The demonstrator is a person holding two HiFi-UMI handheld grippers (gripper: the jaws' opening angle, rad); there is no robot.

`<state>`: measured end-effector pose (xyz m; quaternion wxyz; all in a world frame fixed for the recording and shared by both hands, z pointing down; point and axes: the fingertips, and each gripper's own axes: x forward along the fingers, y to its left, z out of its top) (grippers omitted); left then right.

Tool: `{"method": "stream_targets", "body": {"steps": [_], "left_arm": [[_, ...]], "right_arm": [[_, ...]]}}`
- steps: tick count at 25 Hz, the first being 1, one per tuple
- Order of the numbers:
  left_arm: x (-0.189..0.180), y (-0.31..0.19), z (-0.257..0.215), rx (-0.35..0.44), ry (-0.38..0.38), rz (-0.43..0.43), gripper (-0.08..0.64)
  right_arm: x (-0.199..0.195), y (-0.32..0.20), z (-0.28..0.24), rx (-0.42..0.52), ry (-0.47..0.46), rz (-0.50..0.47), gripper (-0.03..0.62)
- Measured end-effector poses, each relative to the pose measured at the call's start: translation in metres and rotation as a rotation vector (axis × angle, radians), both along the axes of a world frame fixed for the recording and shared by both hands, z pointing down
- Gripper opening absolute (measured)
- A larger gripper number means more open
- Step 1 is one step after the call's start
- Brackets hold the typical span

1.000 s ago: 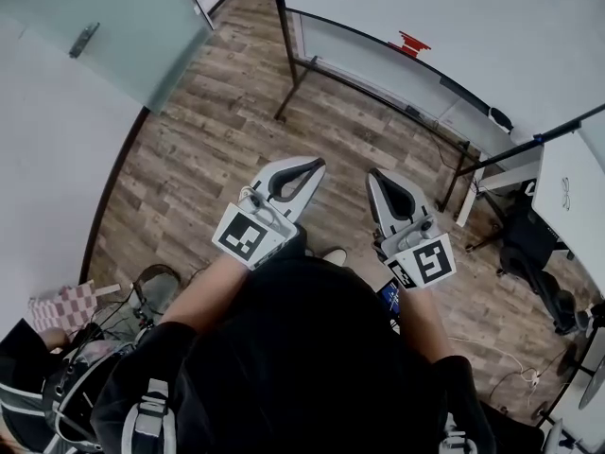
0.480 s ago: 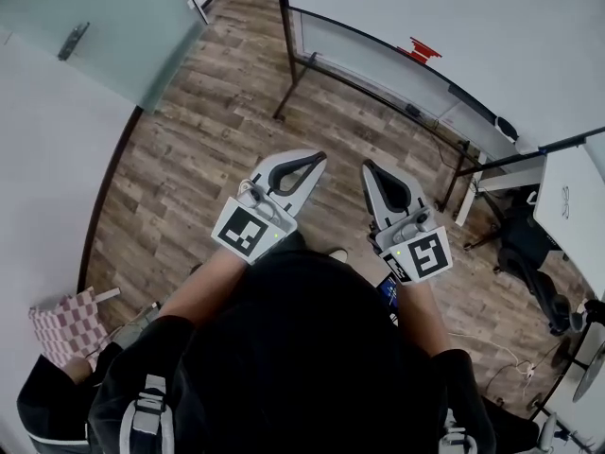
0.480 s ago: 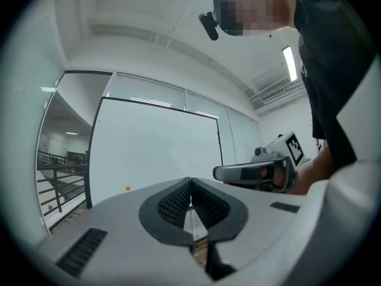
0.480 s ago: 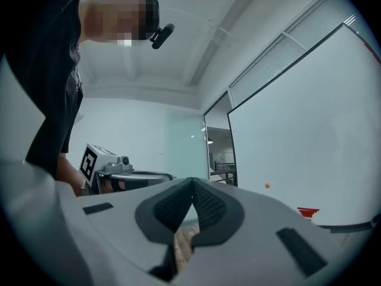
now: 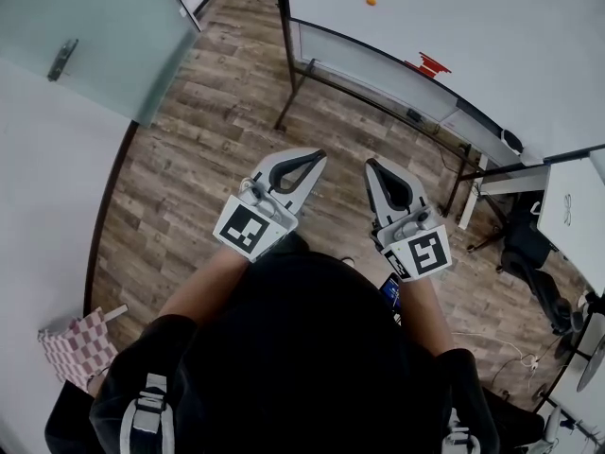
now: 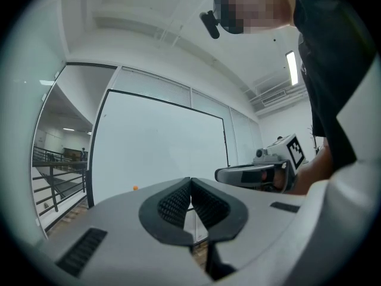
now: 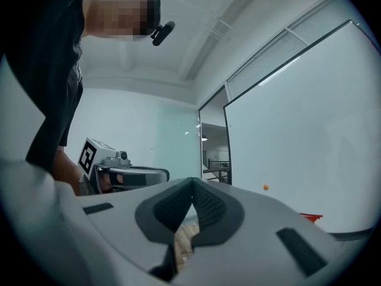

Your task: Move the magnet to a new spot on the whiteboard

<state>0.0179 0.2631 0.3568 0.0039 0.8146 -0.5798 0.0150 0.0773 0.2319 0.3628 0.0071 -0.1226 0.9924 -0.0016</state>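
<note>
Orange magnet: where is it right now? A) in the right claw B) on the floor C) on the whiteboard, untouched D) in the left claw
C: the orange magnet sits on the whiteboard, apart from the left claw and the right claw. Both claws are shut with nothing between their jaws.

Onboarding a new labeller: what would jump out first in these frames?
The left tool and right tool sit side by side at the centre of the head view, above the wood floor, each with jaws together and nothing between them. Beyond them, at top right, stands the large whiteboard. It has a tiny orange magnet on it and a red object at its lower edge.
</note>
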Motion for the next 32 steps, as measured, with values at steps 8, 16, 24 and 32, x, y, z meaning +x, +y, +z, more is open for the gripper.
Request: {"method": "stream_targets", "body": {"steps": [8, 16, 24, 32], "left_arm": [[-0.051, -0.028, -0.004, 0.008, 0.032, 0.048, 0.005], [-0.113, -0.044, -0.009, 0.022, 0.045, 0.072, 0.005], [-0.162, -0.044, -0.007, 0.023, 0.056, 0.085, 0.005], [-0.181, -0.059, -0.001, 0.019, 0.049, 0.059, 0.005]], "right_arm": [[-0.052, -0.029, -0.006, -0.008, -0.004, 0.063, -0.008], [-0.104, -0.044, -0.008, -0.019, 0.002, 0.120, -0.008], [-0.147, -0.042, -0.004, -0.029, 0.018, 0.142, -0.008], [-0.158, -0.062, -0.002, -0.020, 0.019, 0.141, -0.008]]}}
